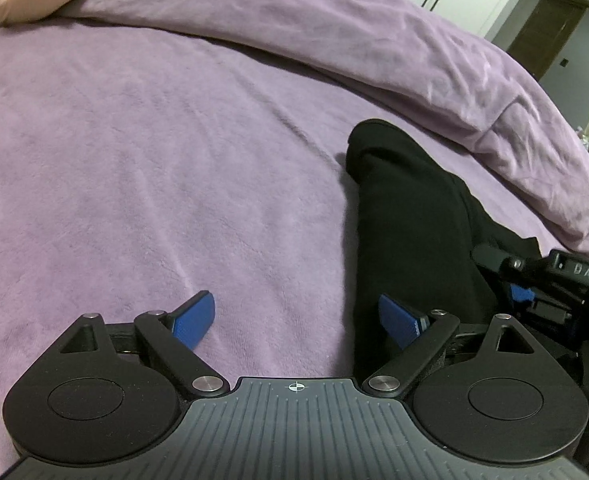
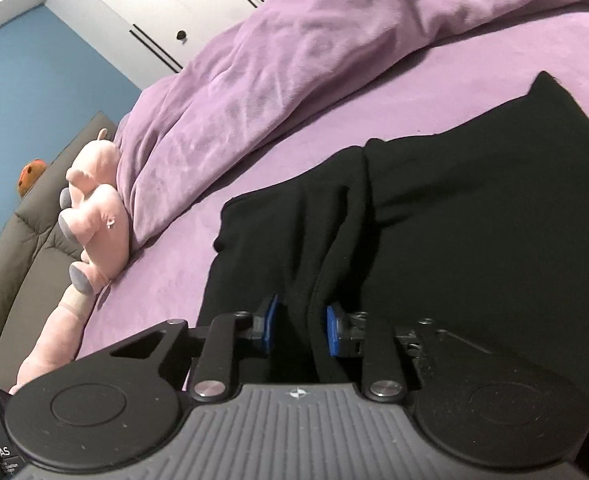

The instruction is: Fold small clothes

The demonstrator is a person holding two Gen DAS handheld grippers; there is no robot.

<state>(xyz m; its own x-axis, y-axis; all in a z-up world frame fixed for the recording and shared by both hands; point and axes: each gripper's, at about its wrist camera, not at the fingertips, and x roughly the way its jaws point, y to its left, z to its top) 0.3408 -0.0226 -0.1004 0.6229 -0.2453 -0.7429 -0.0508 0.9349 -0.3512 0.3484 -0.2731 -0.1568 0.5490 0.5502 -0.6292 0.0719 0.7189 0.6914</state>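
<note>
Right tongs pinched a fold of the black garment at lower centre; left tongs gaped over the purple bed.

Both wrist cams low, close, sharing black garment

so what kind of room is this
Most likely a bedroom: a bed with a purple sheet, a bunched purple duvet, a pink plush toy by the grey headboard, and white wardrobe doors.
</note>
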